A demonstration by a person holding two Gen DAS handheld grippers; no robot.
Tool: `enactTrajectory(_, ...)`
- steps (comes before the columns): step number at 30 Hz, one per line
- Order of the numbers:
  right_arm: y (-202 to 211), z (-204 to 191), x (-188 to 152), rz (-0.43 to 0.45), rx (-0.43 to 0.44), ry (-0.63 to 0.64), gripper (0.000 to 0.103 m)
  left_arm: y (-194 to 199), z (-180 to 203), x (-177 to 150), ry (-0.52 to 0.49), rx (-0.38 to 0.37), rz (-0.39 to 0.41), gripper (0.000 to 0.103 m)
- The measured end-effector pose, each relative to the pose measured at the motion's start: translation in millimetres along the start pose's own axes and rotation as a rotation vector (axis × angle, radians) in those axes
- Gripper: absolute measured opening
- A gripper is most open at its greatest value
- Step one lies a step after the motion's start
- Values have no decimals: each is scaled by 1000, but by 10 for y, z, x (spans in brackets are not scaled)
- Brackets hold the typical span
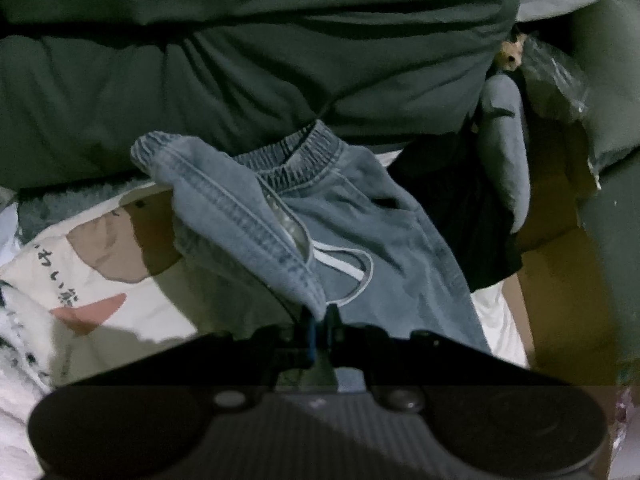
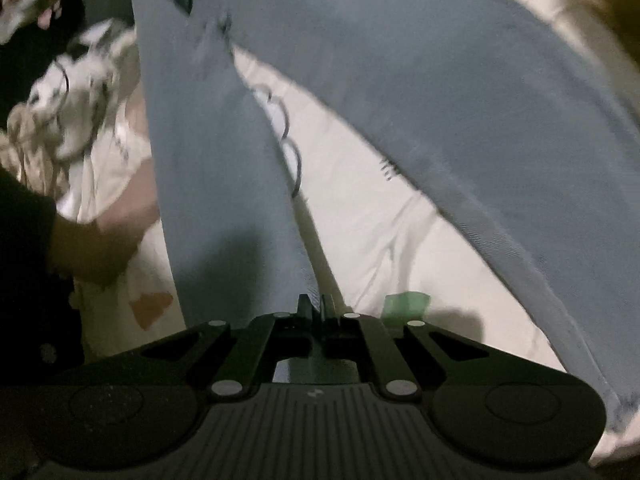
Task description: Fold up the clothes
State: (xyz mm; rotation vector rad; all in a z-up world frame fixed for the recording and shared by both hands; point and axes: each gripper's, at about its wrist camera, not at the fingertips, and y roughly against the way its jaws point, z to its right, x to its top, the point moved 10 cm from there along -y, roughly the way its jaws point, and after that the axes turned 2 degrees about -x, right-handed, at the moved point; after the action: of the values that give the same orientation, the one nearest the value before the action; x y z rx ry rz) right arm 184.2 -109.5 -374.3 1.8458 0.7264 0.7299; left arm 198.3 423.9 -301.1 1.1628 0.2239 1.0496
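The left claw (image 1: 320, 316) is clamped on a fold of the jeans (image 1: 320, 216) near the waistband (image 1: 298, 156), whose elastic gathers up toward a dark green cover (image 1: 240, 60) that fills the top of the left wrist view. The jeans lie across a cream printed sheet (image 1: 80, 280); what carries the sheet is hidden under the cloth. Right of the jeans sits a black garment (image 1: 460, 216), and a grey rounded shape (image 1: 502, 152) over it is too dim to identify. A crinkled clear bag (image 1: 556, 76) shows at the upper right.

In the right wrist view the right claw (image 2: 317, 312) has its fingers together, pinching the edge of one jeans leg (image 2: 224, 208); the cloth there is in shadow, so how much is caught cannot be told. The other leg (image 2: 460, 92) sweeps off past the right edge, blurred. A small green thing (image 2: 406, 306) beside the fingers is unclear. At the left, a hand (image 2: 116, 232) in a dark sleeve (image 2: 28, 280) reaches in, cut off by the edge, with a blurred white patterned cloth (image 2: 76, 96) above it.
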Motion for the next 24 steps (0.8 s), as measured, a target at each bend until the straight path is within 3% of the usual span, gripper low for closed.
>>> enactTrajectory(3, 231, 8, -61, 68, -53, -64, 0, -8, 23, 25, 13, -15, 8, 5)
enactTrajectory(7, 434, 31, -178, 88, -177, -157, 0, -19, 63, 65, 26, -28, 16, 5)
enactTrajectory(16, 817, 19, -253, 156, -318, -376, 0, -82, 222, 143, 8, -50, 16, 5)
enactTrajectory(24, 1204, 131, -129, 242, -398, -426, 0, -163, 494, 312, -2, -84, 31, 5)
